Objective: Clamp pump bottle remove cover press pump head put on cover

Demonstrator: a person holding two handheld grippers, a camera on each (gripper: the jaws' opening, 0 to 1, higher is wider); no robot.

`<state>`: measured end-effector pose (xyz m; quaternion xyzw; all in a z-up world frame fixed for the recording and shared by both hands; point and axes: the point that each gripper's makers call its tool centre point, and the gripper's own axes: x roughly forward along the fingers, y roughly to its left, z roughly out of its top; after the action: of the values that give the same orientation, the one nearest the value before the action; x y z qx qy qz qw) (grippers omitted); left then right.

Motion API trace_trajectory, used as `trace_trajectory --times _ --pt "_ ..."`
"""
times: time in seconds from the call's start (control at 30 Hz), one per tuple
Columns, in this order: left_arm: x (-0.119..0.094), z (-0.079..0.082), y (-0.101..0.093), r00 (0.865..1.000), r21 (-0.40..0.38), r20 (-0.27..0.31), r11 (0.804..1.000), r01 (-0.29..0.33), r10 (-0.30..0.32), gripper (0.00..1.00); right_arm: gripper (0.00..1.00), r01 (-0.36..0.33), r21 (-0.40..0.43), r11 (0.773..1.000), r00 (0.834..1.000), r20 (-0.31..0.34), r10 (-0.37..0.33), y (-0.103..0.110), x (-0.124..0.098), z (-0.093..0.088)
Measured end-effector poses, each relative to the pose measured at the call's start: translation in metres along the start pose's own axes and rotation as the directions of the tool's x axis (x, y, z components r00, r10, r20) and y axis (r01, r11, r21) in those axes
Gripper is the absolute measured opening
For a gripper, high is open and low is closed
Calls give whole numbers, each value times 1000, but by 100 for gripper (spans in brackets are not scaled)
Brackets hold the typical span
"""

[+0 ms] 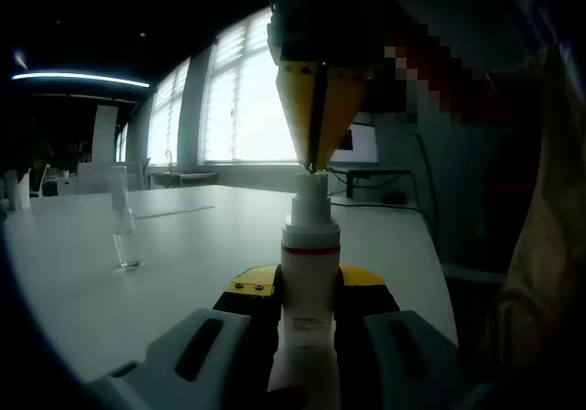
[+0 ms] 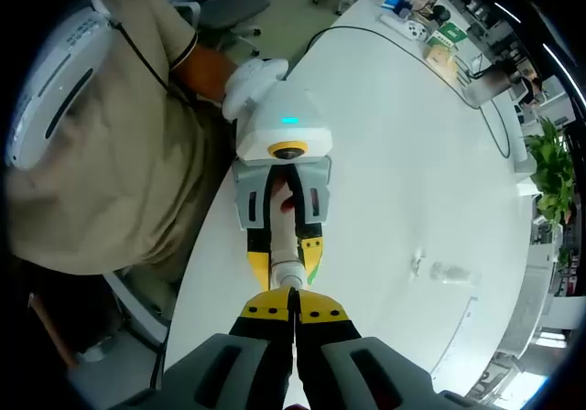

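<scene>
Left gripper view: left hand-held gripper (image 1: 309, 311) clamped around white pump bottle (image 1: 309, 286), contents unseen.

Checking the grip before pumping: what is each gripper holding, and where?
Left gripper clamps the bottle around its body. Right gripper holds nothing; its shut fingers press on the pump head.

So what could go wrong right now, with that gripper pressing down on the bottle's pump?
1. The right gripper, shut, meets the narrow pump head at its tip; it might slip off sideways.
2. The left gripper holds the bottle low on its body, so a hard push could tilt it.
3. The clear cover stands loose on the table; a stray sweep could topple it.
</scene>
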<state>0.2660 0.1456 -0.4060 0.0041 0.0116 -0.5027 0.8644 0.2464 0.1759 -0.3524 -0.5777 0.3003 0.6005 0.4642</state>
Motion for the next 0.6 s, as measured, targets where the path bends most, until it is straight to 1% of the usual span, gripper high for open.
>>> trace_trajectory --times 0.6 --pt "0 0 0 1000 4 0 1000 -1 1 13 0 -24 27 999 1000 -10 24 0 4 -1"
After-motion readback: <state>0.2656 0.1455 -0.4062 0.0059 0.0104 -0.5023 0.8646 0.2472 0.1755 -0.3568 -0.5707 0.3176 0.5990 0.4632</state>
